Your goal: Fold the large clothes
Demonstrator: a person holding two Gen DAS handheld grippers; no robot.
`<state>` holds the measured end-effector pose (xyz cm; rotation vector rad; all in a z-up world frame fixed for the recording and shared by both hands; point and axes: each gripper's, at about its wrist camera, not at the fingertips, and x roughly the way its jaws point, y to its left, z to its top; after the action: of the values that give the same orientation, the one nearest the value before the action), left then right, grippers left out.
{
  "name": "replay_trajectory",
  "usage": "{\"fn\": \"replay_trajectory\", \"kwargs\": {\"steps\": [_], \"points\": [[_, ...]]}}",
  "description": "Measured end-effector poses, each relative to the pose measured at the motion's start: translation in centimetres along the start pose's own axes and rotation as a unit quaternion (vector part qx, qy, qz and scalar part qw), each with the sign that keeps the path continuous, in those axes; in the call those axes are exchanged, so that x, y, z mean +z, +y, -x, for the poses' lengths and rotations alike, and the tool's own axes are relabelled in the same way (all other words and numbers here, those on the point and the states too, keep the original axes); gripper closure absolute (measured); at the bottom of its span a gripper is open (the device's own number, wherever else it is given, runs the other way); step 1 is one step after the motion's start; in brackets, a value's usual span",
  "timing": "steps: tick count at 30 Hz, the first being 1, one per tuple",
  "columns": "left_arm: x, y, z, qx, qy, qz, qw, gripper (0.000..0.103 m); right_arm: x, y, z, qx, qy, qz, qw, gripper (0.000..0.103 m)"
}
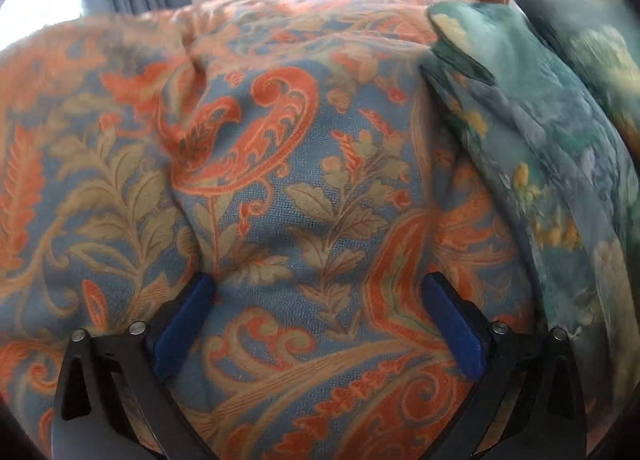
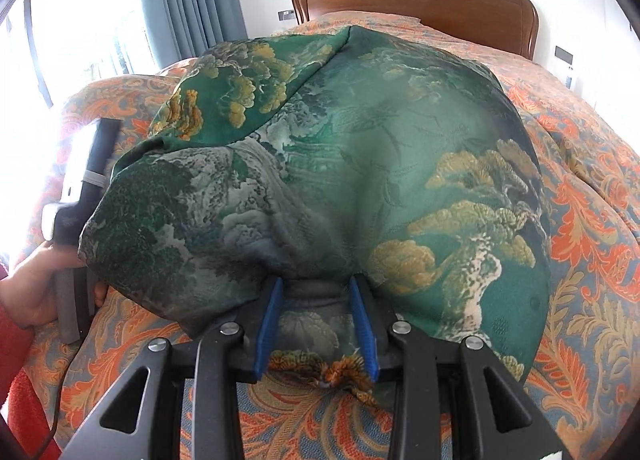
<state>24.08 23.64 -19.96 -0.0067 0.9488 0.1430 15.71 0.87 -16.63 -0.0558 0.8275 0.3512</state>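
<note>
Mid-fold, prob. halfway: right claw point(image 2: 318, 324) pinches a bunched near edge of the green landscape-print garment point(image 2: 340, 164), mounded on the bedspread point(image 2: 592, 196), while left claw point(image 1: 318, 320) gapes wide, empty; flattening, more folds left.

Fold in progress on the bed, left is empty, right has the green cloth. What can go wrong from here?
1. The left gripper is open right over the orange bedspread, with the green garment off to its side. Closing here would likely grab the bedspread.
2. The right gripper is shut on a bunched edge of the green garment; thick, glossy-looking cloth might slip out.
3. Held at one spot only, the garment may crease unevenly.
</note>
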Motion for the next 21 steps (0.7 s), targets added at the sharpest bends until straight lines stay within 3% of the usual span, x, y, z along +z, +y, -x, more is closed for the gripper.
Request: {"fn": "replay_trajectory", "kwargs": {"steps": [5,21], "points": [[0.1,1.0,-0.7,-0.018,0.007,0.014,0.9997,0.000,0.1,0.2,-0.2,-0.001,-0.001,-0.002,1.000,0.068],[0.6,0.7,-0.7,-0.013,0.007,0.012,0.9998,0.000,0.1,0.1,0.0,-0.011,0.007,0.008,1.000,0.068]]}}
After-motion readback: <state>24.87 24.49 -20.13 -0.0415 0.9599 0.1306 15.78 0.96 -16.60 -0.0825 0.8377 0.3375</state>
